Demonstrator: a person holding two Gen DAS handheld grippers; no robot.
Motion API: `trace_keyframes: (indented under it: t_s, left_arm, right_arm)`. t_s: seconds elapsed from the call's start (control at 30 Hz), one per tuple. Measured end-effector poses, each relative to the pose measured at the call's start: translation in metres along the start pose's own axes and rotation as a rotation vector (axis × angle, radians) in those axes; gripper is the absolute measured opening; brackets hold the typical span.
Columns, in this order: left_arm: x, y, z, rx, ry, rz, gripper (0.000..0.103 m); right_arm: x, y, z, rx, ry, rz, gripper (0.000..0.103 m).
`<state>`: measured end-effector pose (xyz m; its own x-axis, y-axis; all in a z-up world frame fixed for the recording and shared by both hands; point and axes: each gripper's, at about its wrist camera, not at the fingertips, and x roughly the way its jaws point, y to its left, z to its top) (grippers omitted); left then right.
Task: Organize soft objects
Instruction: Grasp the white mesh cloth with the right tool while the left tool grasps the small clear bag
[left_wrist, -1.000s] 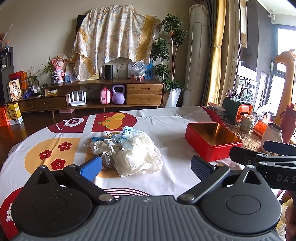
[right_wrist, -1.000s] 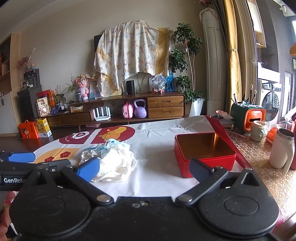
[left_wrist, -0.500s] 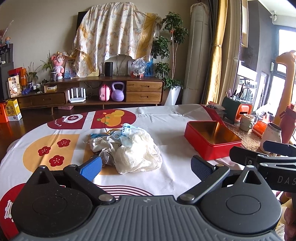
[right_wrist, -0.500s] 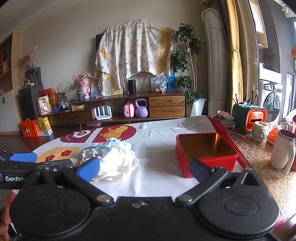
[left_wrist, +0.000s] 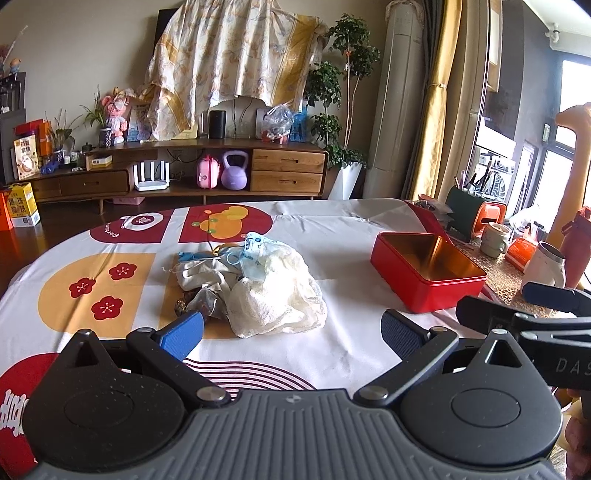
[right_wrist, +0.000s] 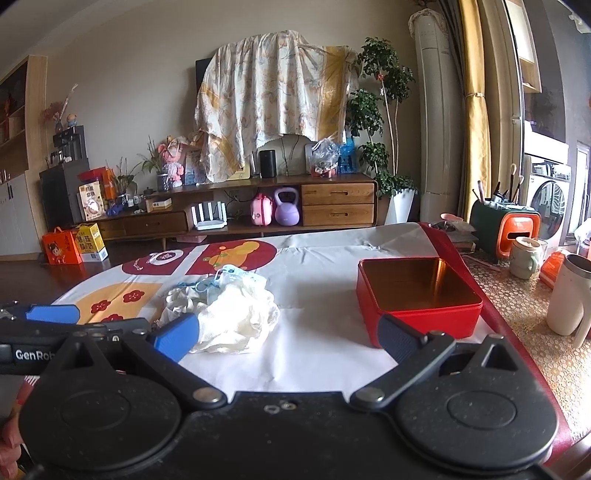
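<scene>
Sunlit living room, patterned desk (left_wrist: 332, 236) up front. Red tin (left_wrist: 428, 273) sits empty at right, well apart from the pile of soft cloths (left_wrist: 266, 291) mid-desk: light, limp, sure to sag, so pinch a raised fold. Left claw (left_wrist: 291, 332) and right claw (right_wrist: 288, 334) both gape wide, holding nothing.

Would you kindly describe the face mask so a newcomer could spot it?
Start at the red tin on the table, then look left to the pile of pale cloths. The face mask lies on the pile's far side, the only light blue, pleated piece.
</scene>
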<state>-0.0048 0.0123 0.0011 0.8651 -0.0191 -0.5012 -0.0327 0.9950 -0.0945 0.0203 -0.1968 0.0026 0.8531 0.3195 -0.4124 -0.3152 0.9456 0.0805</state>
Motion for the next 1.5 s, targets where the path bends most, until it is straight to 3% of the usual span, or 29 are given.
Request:
trace_keyframes:
  t_s: [0.27, 0.6, 0.77, 0.97, 1.1, 1.2, 1.33, 1.5]
  left_arm:
    - [0.029, 0.021, 0.003, -0.037, 0.035, 0.007, 0.103]
    - [0.090, 0.061, 0.005, -0.050, 0.088, 0.096, 0.103]
    - [0.123, 0.084, 0.007, -0.059, 0.109, 0.172, 0.102]
    - [0.153, 0.095, 0.004, -0.024, 0.110, 0.208, 0.102]
    - [0.168, 0.097, 0.002, -0.017, 0.114, 0.204, 0.097]
    - [0.179, 0.099, 0.000, -0.020, 0.121, 0.205, 0.086]
    - [0.189, 0.103, -0.001, -0.025, 0.129, 0.183, 0.078]
    - [0.201, 0.105, -0.005, -0.011, 0.130, 0.151, 0.063]
  right_arm:
    - [0.032, 0.003, -0.004, -0.037, 0.077, 0.070, 0.103]
    - [0.093, 0.011, 0.004, -0.150, 0.160, 0.183, 0.094]
    - [0.130, 0.012, 0.015, -0.178, 0.194, 0.203, 0.093]
    - [0.173, 0.018, 0.024, -0.175, 0.231, 0.227, 0.091]
    - [0.204, 0.026, 0.027, -0.177, 0.253, 0.228, 0.088]
    - [0.225, 0.032, 0.028, -0.160, 0.282, 0.241, 0.087]
    - [0.250, 0.041, 0.026, -0.142, 0.357, 0.298, 0.076]
    - [0.269, 0.044, 0.020, -0.092, 0.421, 0.293, 0.071]
